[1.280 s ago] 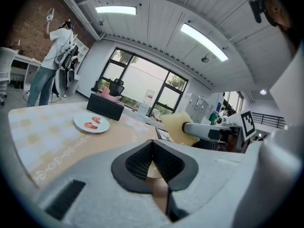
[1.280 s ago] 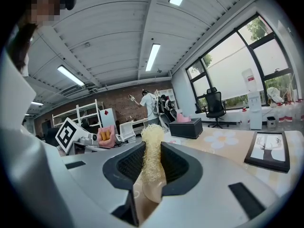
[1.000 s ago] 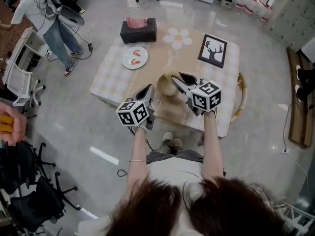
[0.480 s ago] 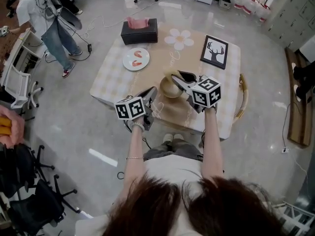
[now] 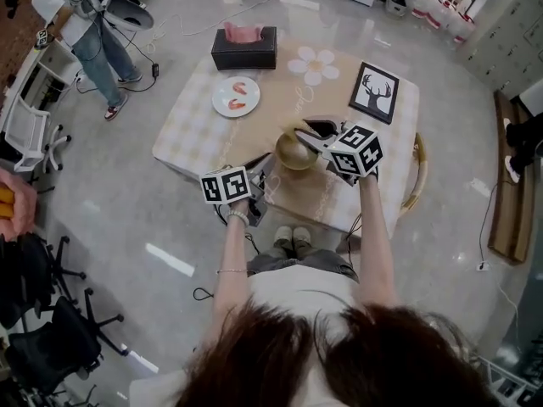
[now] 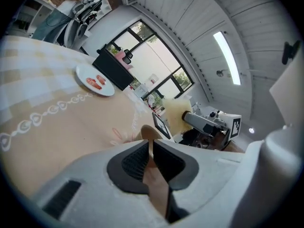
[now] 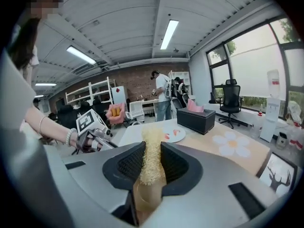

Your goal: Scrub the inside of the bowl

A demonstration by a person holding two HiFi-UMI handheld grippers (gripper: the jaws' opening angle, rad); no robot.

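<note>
A brown bowl (image 5: 296, 153) stands near the table's front edge, its inside facing up. My left gripper (image 5: 265, 179) reaches it from the near left. In the left gripper view the bowl's thin brown rim (image 6: 151, 133) runs edge-on between the pads of the left gripper (image 6: 150, 144). Its jaws are opening slightly, with the pads still against the rim. My right gripper (image 5: 312, 138) sits over the bowl's far right side. It is shut on a yellow fibrous sponge (image 7: 152, 160), which stands up between the pads of the right gripper (image 7: 152, 148). The sponge (image 6: 175, 118) also shows in the left gripper view.
On the checked tablecloth (image 5: 195, 134) sit a white plate of red food (image 5: 236, 96), a dark tissue box (image 5: 244, 47), a flower mat (image 5: 312, 64) and a framed deer picture (image 5: 374, 91). A curved wooden chair back (image 5: 416, 176) is right of the table. A person (image 5: 85, 24) stands far left.
The left gripper has drawn back slightly toward me and turned flatter. The right gripper shifted a little away. More of the bowl's inside shows now.
</note>
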